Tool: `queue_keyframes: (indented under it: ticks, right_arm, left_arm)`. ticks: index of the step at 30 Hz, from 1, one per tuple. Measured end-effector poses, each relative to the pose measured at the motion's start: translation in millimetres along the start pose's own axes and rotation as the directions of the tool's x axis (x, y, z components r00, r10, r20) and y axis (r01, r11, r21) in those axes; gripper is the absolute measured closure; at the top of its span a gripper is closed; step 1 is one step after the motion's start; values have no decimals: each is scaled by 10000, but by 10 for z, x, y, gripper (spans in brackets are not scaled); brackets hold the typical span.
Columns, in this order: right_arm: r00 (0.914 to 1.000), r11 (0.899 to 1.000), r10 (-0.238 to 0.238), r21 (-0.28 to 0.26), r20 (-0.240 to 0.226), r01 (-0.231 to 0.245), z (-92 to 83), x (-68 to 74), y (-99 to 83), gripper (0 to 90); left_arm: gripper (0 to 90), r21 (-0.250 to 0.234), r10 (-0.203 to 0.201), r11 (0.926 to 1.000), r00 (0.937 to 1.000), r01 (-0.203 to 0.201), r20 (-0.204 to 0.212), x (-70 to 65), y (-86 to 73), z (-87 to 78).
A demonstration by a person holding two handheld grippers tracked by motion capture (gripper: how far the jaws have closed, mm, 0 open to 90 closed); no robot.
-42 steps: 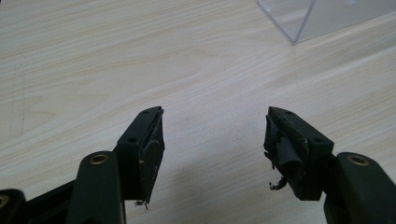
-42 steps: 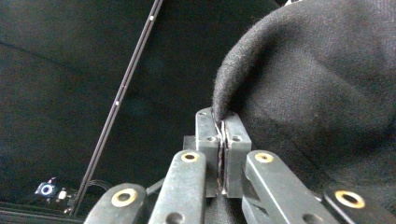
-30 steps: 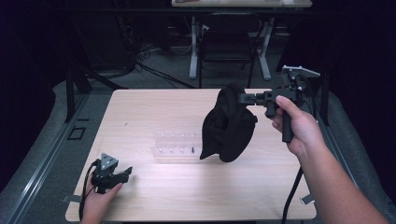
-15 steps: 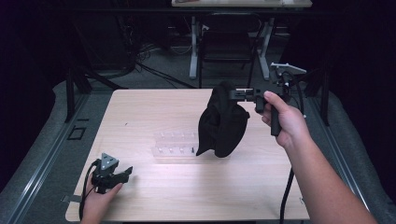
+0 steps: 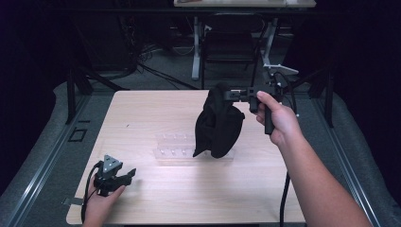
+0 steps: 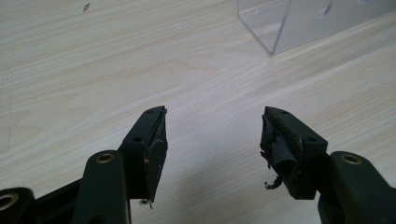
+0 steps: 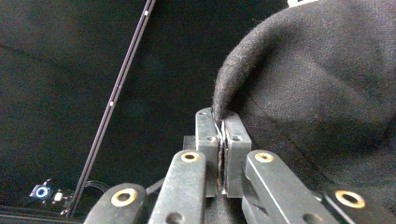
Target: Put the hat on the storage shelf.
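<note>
My right gripper [image 5: 226, 94] was clamped on the top edge of the black cloth [image 5: 218, 125], and in the right gripper view the jaws stood pressed together with a thin fold of that fabric [image 7: 299, 93] pinched between them. The cloth hung from that pinch above the wooden table [image 5: 142, 113], bunched and drooping, its lower end down by the clear plastic box [image 5: 177, 145] — whether it actually touched the box or the tabletop I could not tell from the high view. My right hand [image 5: 276, 116] held the gripper handle off to the right of the cloth, with the forearm running in from the lower right corner.

My left gripper [image 5: 124, 176] sat low at the near left corner of the table, well apart from the cloth and the box. In the left gripper view its jaws [image 6: 212, 140] stood apart with nothing between them, bare wood grain showing through the gap — they had just been closing a little. A corner of the clear box [image 6: 289, 23] showed ahead of them, at the upper right of that view.
</note>
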State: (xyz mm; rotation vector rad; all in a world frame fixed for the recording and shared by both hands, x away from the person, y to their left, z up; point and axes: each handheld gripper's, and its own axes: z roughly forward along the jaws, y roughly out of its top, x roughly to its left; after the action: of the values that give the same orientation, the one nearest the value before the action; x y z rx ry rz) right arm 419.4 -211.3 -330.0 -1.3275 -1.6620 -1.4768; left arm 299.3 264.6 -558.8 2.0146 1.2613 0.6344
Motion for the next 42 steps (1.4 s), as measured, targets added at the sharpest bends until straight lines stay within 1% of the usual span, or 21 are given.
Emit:
queue_keyframes:
  ticks: [3,4,5,6,12,13,14,17,19,21,23,25,27,28,31,33,35,36,39,42]
  right_arm:
    - [10000,10000,11,22,29,-11,25,-20,14,884]
    - [10000,10000,55,-6,28,-55,32,-24,21,884]
    - [10000,10000,38,12,26,-38,36,-32,28,883]
    - [10000,10000,21,48,67,-21,42,-39,35,884]
    - [9998,9999,43,100,194,-45,86,-88,61,883]
    - [9998,9999,55,133,181,-58,87,-97,67,883]
    - [9998,9999,82,103,159,-84,91,-109,73,884]
    - [9998,9999,142,76,137,-143,109,-137,85,883]
    - [9999,9999,148,58,82,-149,113,-144,87,883]
    - [9999,9999,152,62,42,-152,123,-152,94,883]
    - [9999,9999,165,13,-42,-165,147,-159,98,882]
    - [9999,9999,136,73,-80,-136,167,-154,99,882]
    - [9998,9999,147,89,-105,-146,196,-142,95,880]
    - [9999,9999,139,100,-103,-137,206,-136,93,880]
    - [10000,9999,43,161,11,-43,228,-103,95,877]
    - [10000,9998,13,195,60,-14,236,-90,96,876]
    - [10000,9998,-8,212,74,6,245,-78,92,875]
    - [9999,9998,-41,186,95,40,254,-73,89,875]
    - [9999,9998,-66,174,126,64,268,-58,84,875]
    - [9999,9999,-57,160,134,55,289,-43,77,875]
  left_arm:
    - [410,27,179,9998,9998,-179,73,-19,16,-9]
    - [409,-101,176,9998,9998,-176,44,-29,18,-2]
    - [409,-72,162,9998,9998,-162,75,-37,23,-9]
    - [408,-57,235,9997,9997,-235,87,-39,29,-13]
    - [407,-179,250,9995,9995,-247,169,-72,52,-27]
    - [408,-251,186,9995,9997,-182,171,-87,57,-30]
    - [407,-281,267,9993,9995,-262,175,-89,61,-33]
    - [407,-341,288,9990,9993,-280,241,-116,90,-54]
    - [408,-432,381,9984,9988,-367,321,-132,124,-74]
    - [408,-519,352,9981,9984,-329,450,-172,170,-82]
    - [415,-537,526,9973,9969,-495,585,-207,209,-84]
    - [432,-528,672,9966,9947,-633,773,-257,251,-82]
    - [440,-528,748,9961,9927,-701,944,-307,289,-79]
    - [443,-489,841,9956,9913,-795,1012,-327,310,-77]
    - [443,-519,958,9946,9882,-902,1192,-389,364,-78]
    - [450,-520,1121,9930,9861,-1064,1225,-423,397,-83]
    - [460,-529,1171,9924,9843,-1110,1319,-454,428,-90]
    - [463,-549,1125,9929,9839,-1058,1387,-472,446,-95]
    - [487,-686,1185,9917,9799,-1087,1605,-521,518,-125]
    - [510,-891,1340,9889,9738,-1192,1839,-584,592,-164]
